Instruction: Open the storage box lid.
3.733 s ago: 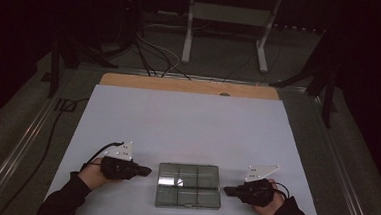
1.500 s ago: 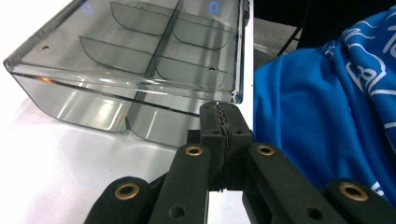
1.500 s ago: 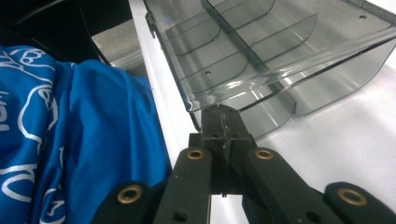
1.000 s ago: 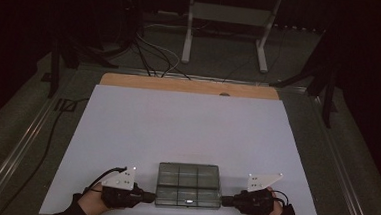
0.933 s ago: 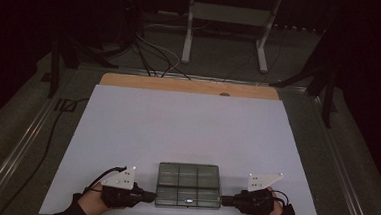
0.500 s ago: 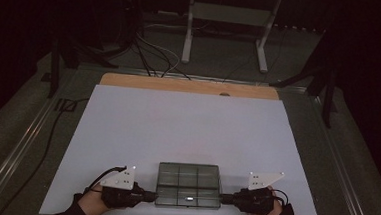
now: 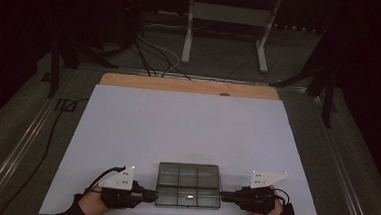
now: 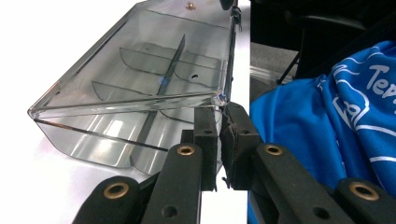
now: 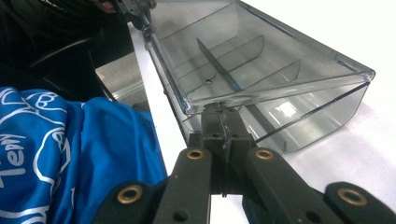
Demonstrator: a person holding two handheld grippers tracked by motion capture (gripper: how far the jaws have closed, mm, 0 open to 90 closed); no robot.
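Note:
A clear plastic box (image 7: 188,185) with inner dividers lies flat near the front edge of the white table (image 7: 187,127). My left gripper (image 7: 154,197) meets its near left corner. In the left gripper view the jaws (image 8: 221,109) pinch the thin corner rim of the box (image 8: 140,79). They have just eased apart a hair, and the rim is still between the pads. My right gripper (image 7: 222,195) meets the near right corner. There the jaws (image 9: 223,114) are pressed together on the rim of the box (image 9: 261,60).
A wooden strip (image 7: 190,86) runs along the table's far edge. Beyond it are cables and a stand's legs (image 7: 225,34) on the floor. A person's blue shirt (image 8: 327,116) (image 9: 70,140) is close behind the box, at the table's front edge.
Since the earliest frame both hands have come nearer the front edge, to the box's near corners. Over the last second nothing visibly moves.

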